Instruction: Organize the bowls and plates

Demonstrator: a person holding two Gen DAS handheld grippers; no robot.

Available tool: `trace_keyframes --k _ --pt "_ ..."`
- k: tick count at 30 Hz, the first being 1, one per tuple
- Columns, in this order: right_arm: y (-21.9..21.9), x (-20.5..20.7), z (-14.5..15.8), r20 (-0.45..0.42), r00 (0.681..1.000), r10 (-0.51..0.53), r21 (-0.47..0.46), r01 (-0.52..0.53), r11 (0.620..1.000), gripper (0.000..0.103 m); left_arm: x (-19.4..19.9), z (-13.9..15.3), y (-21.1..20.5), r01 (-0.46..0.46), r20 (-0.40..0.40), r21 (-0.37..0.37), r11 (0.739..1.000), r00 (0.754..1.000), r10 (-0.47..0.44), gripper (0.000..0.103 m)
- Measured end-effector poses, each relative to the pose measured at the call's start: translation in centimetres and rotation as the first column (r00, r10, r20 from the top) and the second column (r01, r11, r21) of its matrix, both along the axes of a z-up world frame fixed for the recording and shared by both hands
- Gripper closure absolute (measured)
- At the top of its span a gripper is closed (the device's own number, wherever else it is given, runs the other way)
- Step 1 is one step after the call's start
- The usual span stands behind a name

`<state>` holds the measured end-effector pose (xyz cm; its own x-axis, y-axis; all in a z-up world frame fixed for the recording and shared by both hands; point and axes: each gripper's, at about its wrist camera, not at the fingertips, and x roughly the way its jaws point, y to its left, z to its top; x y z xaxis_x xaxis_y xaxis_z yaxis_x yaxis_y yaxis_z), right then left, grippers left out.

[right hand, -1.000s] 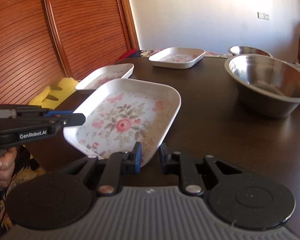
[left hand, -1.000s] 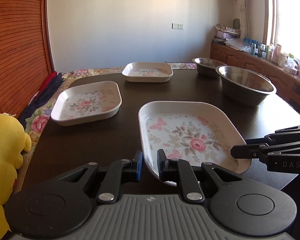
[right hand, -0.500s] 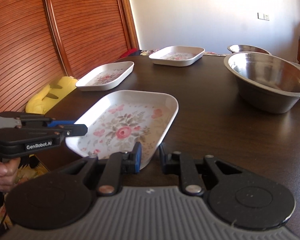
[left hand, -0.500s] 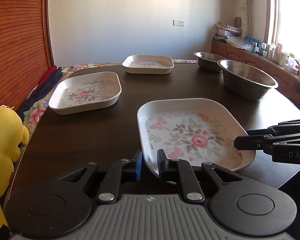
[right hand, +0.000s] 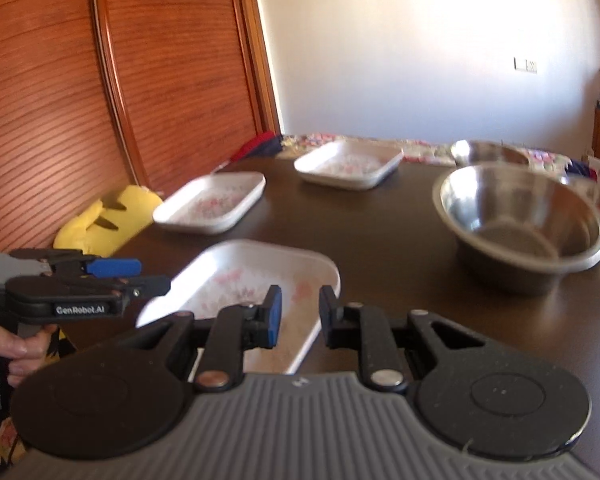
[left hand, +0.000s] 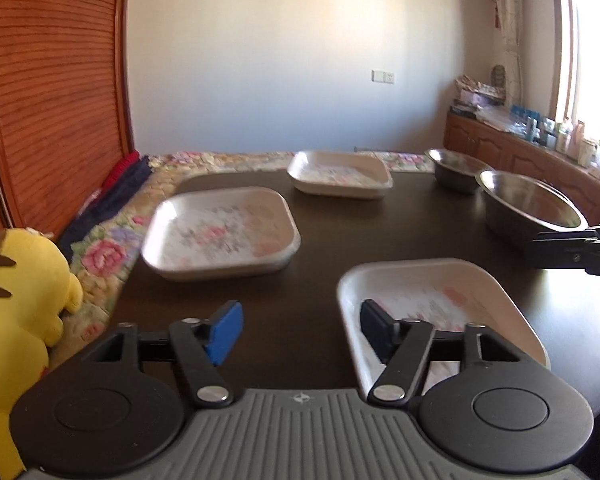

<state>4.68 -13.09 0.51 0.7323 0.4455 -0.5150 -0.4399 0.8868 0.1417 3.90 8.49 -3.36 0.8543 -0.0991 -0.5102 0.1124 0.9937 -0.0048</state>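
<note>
Three white floral trays lie on the dark table point(left hand: 332, 240). The near tray point(left hand: 440, 304) rests flat at the front; it also shows in the right wrist view point(right hand: 260, 280). My left gripper point(left hand: 300, 332) is open, its right finger over the tray's left rim. My right gripper point(right hand: 300, 316) is open with the tray's right rim between its fingers. A second tray point(left hand: 220, 232) lies at the left and a third tray point(left hand: 340, 174) at the back. A large steel bowl point(right hand: 520, 220) and a smaller steel bowl point(left hand: 456, 168) stand at the right.
A yellow plush toy point(left hand: 16, 292) sits off the table's left edge on a floral cover point(left hand: 108, 248). A wooden slatted door point(right hand: 100, 100) stands at the left. A cabinet point(left hand: 540, 152) with bottles lines the right wall.
Both grippers have opened and let go of the near tray, which now rests on the table. Both cameras have lowered and the views are blurred by motion.
</note>
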Motion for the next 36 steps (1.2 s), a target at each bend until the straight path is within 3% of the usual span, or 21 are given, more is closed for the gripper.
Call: trace_keyframes --k 3,5,13,21,25,36 --pt "0.9 1.1 1.1 0.022 0.999 0.025 -0.007 -0.025 1.0 0.079 1.1 0.6 1.0 -0.02 0.012 0.01 1.0 1.0 0.02 0.03" --pt "1.6 1.9 1.6 0.032 0.999 0.04 -0.012 -0.039 0.999 0.071 1.9 0.9 1.7 -0.028 0.016 0.014 0.999 0.999 0.028 0.03" --pt "5.4 4.9 2.3 0.034 0.993 0.111 -0.048 -0.109 0.993 0.069 5.2 1.6 4.8 -0.061 0.023 0.037 0.997 0.998 0.06 0.027" --pt "8.3 8.4 2.0 -0.013 0.99 0.14 -0.04 -0.14 0.989 0.062 8.3 1.6 7.5 -0.083 0.003 0.031 0.996 0.997 0.083 0.027" --pt "9.4 9.9 2.2 -0.02 0.99 0.14 -0.04 -0.141 0.989 0.052 9.8 1.6 8.6 -0.103 -0.002 0.033 0.994 0.995 0.103 0.025" --pt "12.0 14.0 1.2 -0.094 0.985 0.145 -0.035 -0.149 0.988 0.05 13.0 1.0 10.7 -0.101 -0.033 0.036 0.994 0.994 0.102 0.024"
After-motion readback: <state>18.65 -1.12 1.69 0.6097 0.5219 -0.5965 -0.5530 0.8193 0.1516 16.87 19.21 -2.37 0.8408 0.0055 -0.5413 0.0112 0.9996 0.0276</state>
